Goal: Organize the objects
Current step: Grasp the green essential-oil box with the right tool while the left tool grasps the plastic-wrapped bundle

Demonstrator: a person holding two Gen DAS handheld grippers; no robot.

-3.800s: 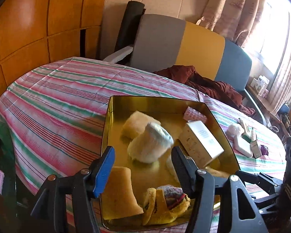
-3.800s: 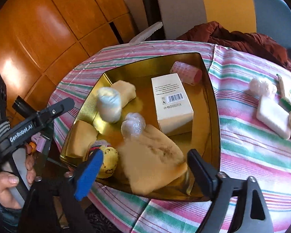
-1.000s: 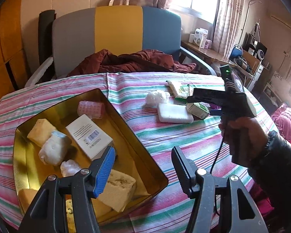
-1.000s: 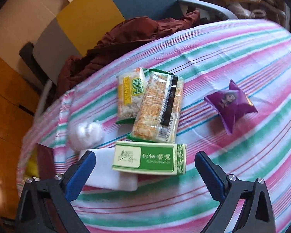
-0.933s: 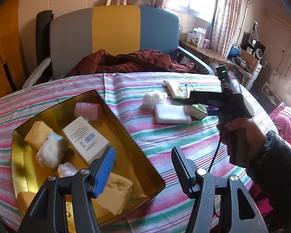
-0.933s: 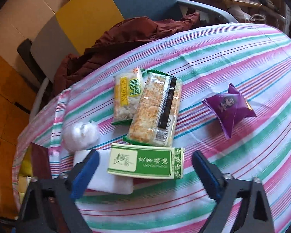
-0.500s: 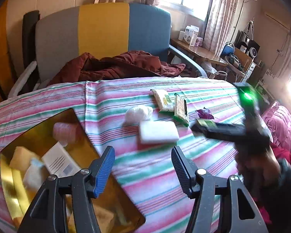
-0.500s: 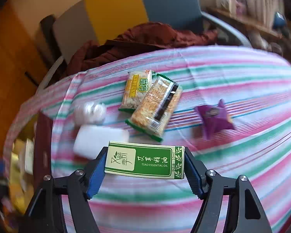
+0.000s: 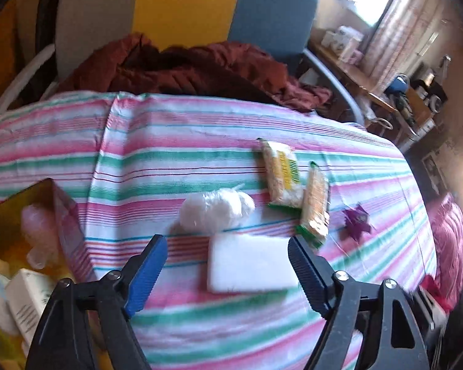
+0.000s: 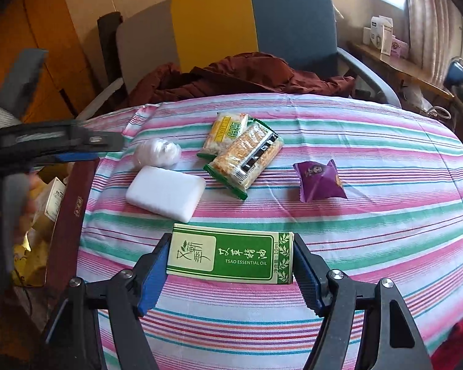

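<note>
My right gripper [image 10: 231, 246] is shut on a green essential-oil box [image 10: 231, 257], held by its two ends above the striped tablecloth [image 10: 355, 123]. My left gripper [image 9: 225, 246] hovers over a white soap bar [image 9: 250, 262]; its jaws are opening and stand wide on either side of the bar without touching it. Just beyond the bar lie a white wrapped ball [image 9: 216, 208], two snack packs [image 9: 281, 175] and a purple candy packet [image 9: 356, 220]. The gold tin tray [image 9: 71, 234] at the left holds a white box [image 9: 27, 302] and a pink roller [image 9: 38, 231].
A chair with a grey, yellow and blue back [image 10: 219, 27] stands behind the table, with a dark red garment [image 10: 247, 74] heaped on its seat. A side shelf with small boxes [image 10: 382, 37] runs under the window at the right.
The left gripper swung right from over the tray to over the soap bar, and its jaws widened. The right gripper closed on the green box and lifted it off the cloth.
</note>
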